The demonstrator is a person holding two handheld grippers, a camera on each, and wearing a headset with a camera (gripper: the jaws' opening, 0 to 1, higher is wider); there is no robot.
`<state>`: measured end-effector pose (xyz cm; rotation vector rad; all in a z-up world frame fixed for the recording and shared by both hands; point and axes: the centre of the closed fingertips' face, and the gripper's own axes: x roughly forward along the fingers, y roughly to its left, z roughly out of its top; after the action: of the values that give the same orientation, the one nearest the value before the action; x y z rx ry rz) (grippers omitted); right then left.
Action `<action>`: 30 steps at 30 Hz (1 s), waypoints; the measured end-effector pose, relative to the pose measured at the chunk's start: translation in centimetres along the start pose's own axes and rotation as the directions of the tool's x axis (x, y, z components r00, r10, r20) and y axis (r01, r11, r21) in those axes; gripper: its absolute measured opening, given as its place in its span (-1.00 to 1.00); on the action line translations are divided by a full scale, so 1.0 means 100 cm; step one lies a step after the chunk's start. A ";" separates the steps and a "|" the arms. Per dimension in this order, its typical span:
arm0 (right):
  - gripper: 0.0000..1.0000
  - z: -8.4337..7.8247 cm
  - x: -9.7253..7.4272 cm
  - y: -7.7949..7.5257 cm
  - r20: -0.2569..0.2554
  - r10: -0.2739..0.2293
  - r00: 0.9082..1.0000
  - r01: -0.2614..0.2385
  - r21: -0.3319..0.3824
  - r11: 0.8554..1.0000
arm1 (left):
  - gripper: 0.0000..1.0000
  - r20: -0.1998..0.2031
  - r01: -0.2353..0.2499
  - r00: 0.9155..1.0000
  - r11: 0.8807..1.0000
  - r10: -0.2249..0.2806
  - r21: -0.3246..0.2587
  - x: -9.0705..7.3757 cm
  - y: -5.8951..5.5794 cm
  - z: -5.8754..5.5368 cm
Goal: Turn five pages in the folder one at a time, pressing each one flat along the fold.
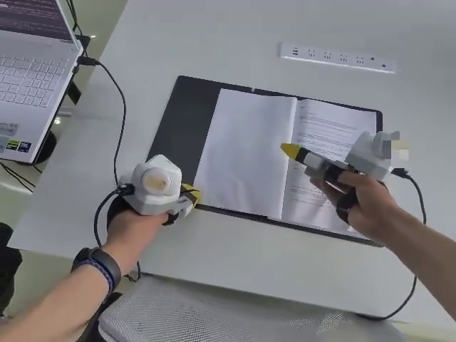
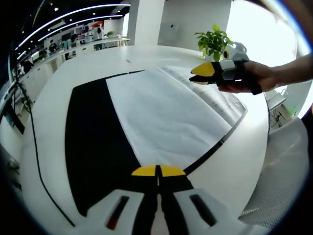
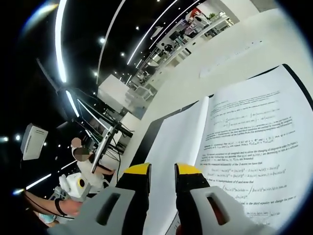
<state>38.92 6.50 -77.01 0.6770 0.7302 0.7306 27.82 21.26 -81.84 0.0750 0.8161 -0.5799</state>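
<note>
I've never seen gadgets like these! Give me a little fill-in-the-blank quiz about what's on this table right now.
1. The left gripper has its yellow-tipped jaws ___.
2. The right gripper is over the folder with its jaws ___.
3. The left page is ___, while the right page carries printed text.
4. The folder itself is ___ in colour.

Missing words: shut; open; blank; black.

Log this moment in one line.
folder open on table | left gripper shut, at folder's near left corner | right gripper open, at fold, holding nothing
</note>
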 end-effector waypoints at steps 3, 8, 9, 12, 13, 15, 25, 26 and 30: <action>-0.68 0.001 0.007 0.000 0.002 -0.012 1.000 0.012 0.010 1.000 | -1.00 -0.004 -0.001 1.000 1.000 0.001 -0.012 0.001 0.001 0.000; -0.80 -0.003 0.007 -0.006 0.005 -0.043 0.999 0.043 0.046 0.998 | -1.00 0.000 0.001 1.000 0.999 -0.001 -0.038 -0.001 -0.001 0.001; -0.85 -0.004 0.006 -0.005 0.007 -0.043 0.999 0.042 0.046 0.998 | -1.00 0.000 0.000 1.000 0.999 0.000 -0.040 -0.001 0.000 0.001; -1.00 -0.007 0.004 -0.002 0.005 -0.037 0.999 0.036 0.044 0.998 | -1.00 0.000 -0.002 1.000 0.999 0.002 -0.038 0.000 0.000 0.001; -1.00 -0.007 0.004 -0.002 0.006 -0.036 0.999 0.036 0.045 0.998 | -1.00 0.000 -0.003 1.000 0.999 0.003 -0.040 0.000 0.000 0.001; -1.00 -0.006 0.003 0.001 0.007 -0.028 1.000 0.028 0.058 0.998 | -1.00 0.001 -0.005 1.000 0.999 0.005 -0.042 0.000 0.000 0.001; -1.00 0.001 0.007 -0.001 0.012 -0.022 1.000 0.022 0.049 0.999 | -1.00 0.019 -0.012 1.000 0.998 0.013 -0.054 -0.004 -0.005 0.003; -1.00 0.003 0.008 -0.003 0.017 -0.027 0.999 0.027 0.044 0.999 | -1.00 0.019 -0.014 1.000 0.999 0.015 -0.052 -0.005 -0.005 0.003; -1.00 0.018 0.017 -0.012 0.065 -0.039 0.997 0.032 0.099 0.995 | -1.00 0.015 -0.015 1.000 0.999 0.016 -0.048 -0.006 -0.006 0.004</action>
<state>41.57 6.64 -77.46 0.7726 0.7186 0.6396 27.44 20.87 -81.08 0.0323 0.8134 -0.5456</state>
